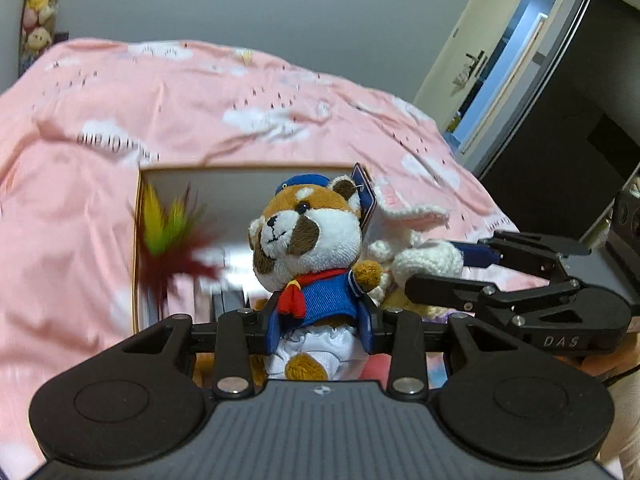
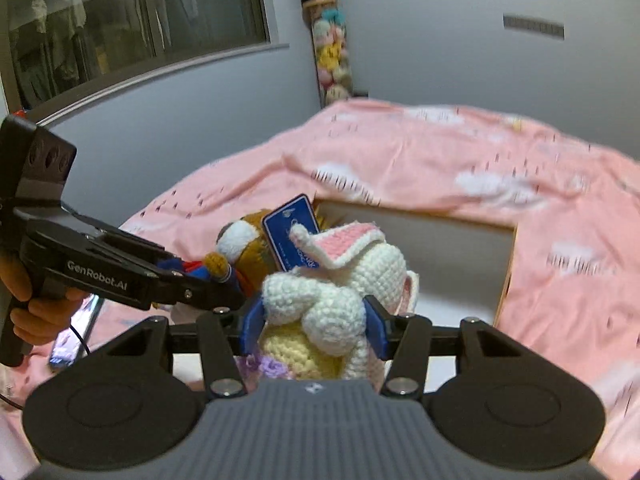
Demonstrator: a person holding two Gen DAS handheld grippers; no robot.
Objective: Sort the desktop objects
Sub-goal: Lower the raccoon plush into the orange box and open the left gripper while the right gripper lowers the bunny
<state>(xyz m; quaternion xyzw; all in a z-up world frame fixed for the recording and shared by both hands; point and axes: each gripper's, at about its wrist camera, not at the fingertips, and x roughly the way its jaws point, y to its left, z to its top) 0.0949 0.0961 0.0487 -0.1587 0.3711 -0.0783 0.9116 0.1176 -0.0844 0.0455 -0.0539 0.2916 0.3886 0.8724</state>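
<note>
My left gripper (image 1: 320, 330) is shut on a red panda plush (image 1: 304, 240) in a blue sailor suit, with a blue tag (image 1: 364, 190) by its ear. It is held above an open white box (image 1: 240, 184). My right gripper (image 2: 314, 330) is shut on a white crocheted bunny (image 2: 336, 284) with pink ears, held beside the panda. In the left wrist view the bunny (image 1: 420, 248) and the right gripper (image 1: 456, 268) show at the right. In the right wrist view the panda (image 2: 240, 244) and the left gripper (image 2: 192, 276) show at the left.
A pink cloud-print sheet (image 1: 200, 92) covers the surface around the box. A blurred feather toy (image 1: 168, 240) hangs at the box's left edge. A phone (image 2: 72, 340) lies on the sheet at the left. A tube of plush toys (image 2: 332, 56) stands by the wall.
</note>
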